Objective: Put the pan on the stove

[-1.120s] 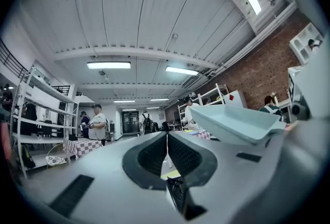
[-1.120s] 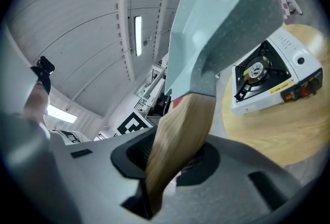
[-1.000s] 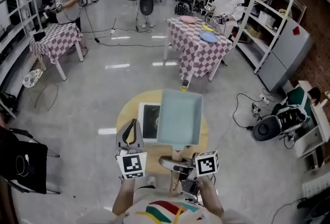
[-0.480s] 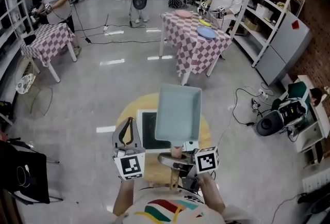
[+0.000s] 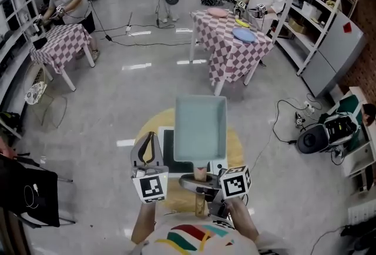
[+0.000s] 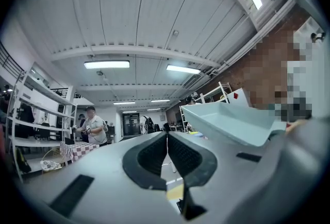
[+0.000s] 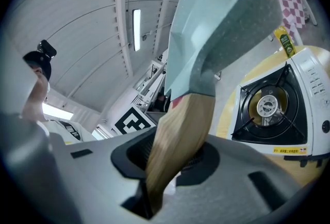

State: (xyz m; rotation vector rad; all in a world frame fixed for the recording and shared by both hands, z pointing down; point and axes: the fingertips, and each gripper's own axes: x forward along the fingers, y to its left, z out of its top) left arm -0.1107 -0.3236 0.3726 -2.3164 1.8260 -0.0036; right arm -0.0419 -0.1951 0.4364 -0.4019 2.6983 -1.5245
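A pale teal square pan point(image 5: 200, 129) hangs above the round yellow table point(image 5: 241, 148). My right gripper point(image 5: 200, 180) is shut on its wooden handle point(image 5: 201, 172). The pan covers most of the white portable gas stove point(image 5: 167, 143), whose black top shows at the pan's left edge. In the right gripper view the handle point(image 7: 178, 135) sits clamped between the jaws of the right gripper point(image 7: 175, 153), with the pan point(image 7: 221, 21) tilted up above the stove's burner point(image 7: 266, 106). My left gripper point(image 5: 150, 140) hovers left of the pan, shut and empty. In the left gripper view its pads point(image 6: 167, 140) meet beside the pan point(image 6: 227, 122).
A yellow bottle point(image 7: 285, 41) stands at the table's far edge beyond the stove. Checkered tables point(image 5: 232, 48) with people at them stand further back. Shelving point(image 5: 305, 19) lines the right wall. A black chair point(image 5: 29, 195) stands at the left, and cables and a round black device point(image 5: 311, 142) lie at the right.
The pan stays gripped by its handle and has drifted slightly left over the stove. The left gripper has kept its place beside it.
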